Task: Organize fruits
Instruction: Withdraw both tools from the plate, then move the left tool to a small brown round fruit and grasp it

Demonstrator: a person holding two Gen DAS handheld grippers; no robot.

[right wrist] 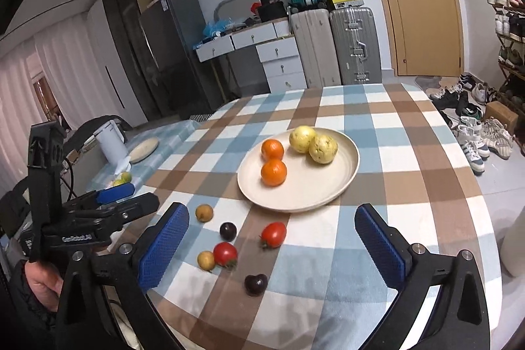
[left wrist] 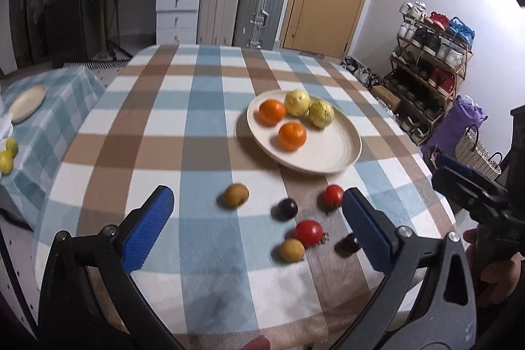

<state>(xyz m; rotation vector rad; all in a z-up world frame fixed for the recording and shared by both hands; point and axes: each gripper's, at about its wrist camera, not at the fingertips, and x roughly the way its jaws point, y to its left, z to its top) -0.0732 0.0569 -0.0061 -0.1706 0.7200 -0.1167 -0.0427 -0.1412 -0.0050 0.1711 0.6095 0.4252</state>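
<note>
The desk (right wrist: 410, 186) is wearing a checked cloth in blue, brown and white. A cream plate (right wrist: 331, 192) is sitting near the middle of it, with bare cloth all around and well away from every edge. Two oranges (right wrist: 274, 172) and two yellow fruits (right wrist: 323, 149) are lying on the plate, bunched toward its far side, so the near part of the plate is showing bare.

Six small fruits are lying on the cloth in front of the plate, close to the near edge of the desk. There are two red tomatoes (right wrist: 273, 234), two dark plums (right wrist: 256, 283) and two small brown fruits (right wrist: 204, 212). The tomato nearest the plate is lying on its side, its long way slanting and its green stem end pointing down toward the near edge. The other tomato (right wrist: 225, 254) is touching a brown fruit (right wrist: 206, 260).

The right hand-held gripper (right wrist: 272, 245) is hovering low over the small fruits with its blue fingers (right wrist: 164, 246) wide apart, holding nothing. The left hand-held gripper (left wrist: 259, 228) is also hanging above them, tilted down toward the desk, fingers spread wide and gripping nothing. In the right wrist view it is coming in from the left side, over the desk's left edge.
</note>
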